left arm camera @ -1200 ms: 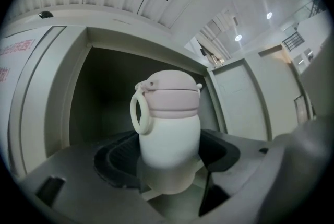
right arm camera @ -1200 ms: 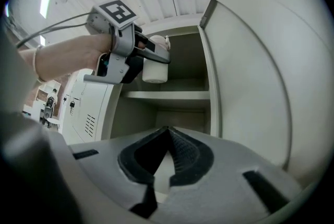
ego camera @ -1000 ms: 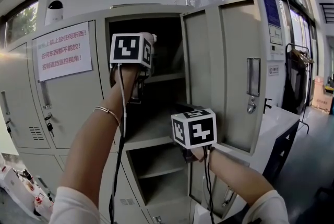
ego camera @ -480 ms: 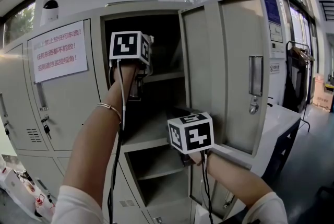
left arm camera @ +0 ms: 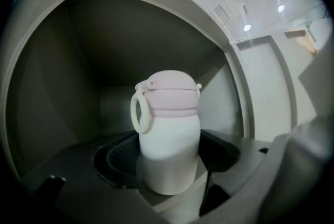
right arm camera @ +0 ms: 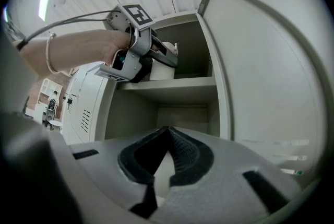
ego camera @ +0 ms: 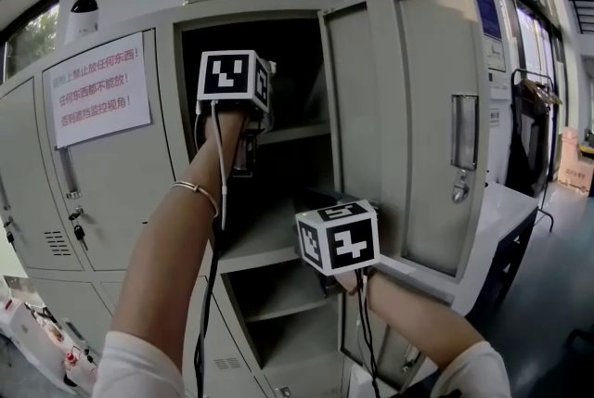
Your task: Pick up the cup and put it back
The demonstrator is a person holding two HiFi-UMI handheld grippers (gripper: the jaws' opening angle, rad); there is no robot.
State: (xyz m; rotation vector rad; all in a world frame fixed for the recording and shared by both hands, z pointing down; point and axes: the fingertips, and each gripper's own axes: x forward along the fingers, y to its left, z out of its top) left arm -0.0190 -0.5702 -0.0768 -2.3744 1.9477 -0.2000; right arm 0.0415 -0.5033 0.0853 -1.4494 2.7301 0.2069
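The cup is a white bottle with a pink lid and a loop handle. It stands upright between the jaws of my left gripper, which is shut on its lower body. In the right gripper view the cup and left gripper are at the upper shelf of the open locker. In the head view the left gripper reaches into the upper compartment and hides the cup. My right gripper hangs lower, in front of the middle compartment, shut with nothing between its pads.
The locker door stands open at the right, close to my right gripper. A paper sign hangs on the closed locker door at the left. A white table stands beyond the open door. Lower shelves lie below.
The left gripper has moved slightly up and further into the upper compartment. The right gripper has drifted a little left and down.
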